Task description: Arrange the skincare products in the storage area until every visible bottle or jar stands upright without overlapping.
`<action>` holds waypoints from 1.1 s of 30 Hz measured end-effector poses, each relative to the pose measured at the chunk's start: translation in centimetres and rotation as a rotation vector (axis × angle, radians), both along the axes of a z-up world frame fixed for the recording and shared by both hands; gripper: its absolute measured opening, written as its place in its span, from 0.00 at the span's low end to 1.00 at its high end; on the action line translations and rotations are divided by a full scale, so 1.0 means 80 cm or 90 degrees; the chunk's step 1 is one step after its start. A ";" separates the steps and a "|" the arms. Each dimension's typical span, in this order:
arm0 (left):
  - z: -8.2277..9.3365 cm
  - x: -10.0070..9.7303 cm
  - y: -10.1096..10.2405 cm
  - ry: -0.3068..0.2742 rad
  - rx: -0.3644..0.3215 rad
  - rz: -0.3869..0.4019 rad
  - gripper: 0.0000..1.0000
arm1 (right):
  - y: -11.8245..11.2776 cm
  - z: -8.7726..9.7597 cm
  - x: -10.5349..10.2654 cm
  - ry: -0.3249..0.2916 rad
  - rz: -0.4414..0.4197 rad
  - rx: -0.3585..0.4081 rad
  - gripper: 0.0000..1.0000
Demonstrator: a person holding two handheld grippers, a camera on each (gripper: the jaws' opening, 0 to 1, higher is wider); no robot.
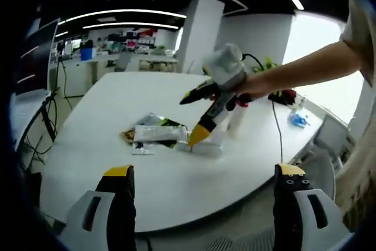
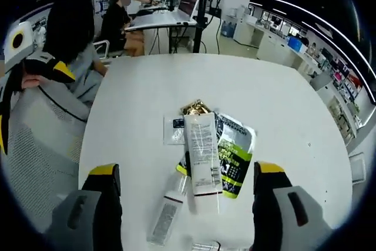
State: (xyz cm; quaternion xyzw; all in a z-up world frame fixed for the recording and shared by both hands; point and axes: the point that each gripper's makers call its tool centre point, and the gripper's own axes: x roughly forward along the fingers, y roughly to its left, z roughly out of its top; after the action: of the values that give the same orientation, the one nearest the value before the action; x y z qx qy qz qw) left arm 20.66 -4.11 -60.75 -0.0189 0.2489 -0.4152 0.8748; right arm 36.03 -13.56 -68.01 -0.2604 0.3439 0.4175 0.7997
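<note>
Here clear bottle (image 2: 167,218) lies flat between right hand-held gripper (image 2: 187,177) spread jaws; left hand-held gripper (image 1: 202,174) released.

clear bottle (image 2: 168,216) lies flat beside overlapping sachets (image 2: 210,148).

The table (image 2: 147,104) has a smooth, matt white top. The sachets (image 2: 202,151) look like glossy plastic film, one gold foil (image 2: 195,108). The lying bottle (image 2: 167,216) is clear plastic. The chair back (image 2: 41,157) is grey mesh cloth.
</note>
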 end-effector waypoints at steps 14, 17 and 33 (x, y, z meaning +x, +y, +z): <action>-0.001 -0.006 -0.001 0.007 -0.007 -0.012 0.97 | 0.015 -0.055 0.037 -0.005 0.028 -0.083 0.68; -0.001 -0.006 -0.002 0.009 -0.010 -0.014 0.97 | 0.017 -0.066 0.044 0.013 0.010 -0.081 0.64; 0.002 -0.007 -0.003 0.006 -0.014 -0.019 0.97 | 0.026 -0.073 0.052 0.045 -0.036 -0.063 0.39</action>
State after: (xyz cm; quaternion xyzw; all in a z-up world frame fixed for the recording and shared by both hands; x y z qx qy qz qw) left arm 20.13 -4.31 -60.59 -0.0269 0.2485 -0.4308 0.8671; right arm 40.22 -11.49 -73.87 -0.2750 0.3992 0.3863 0.7847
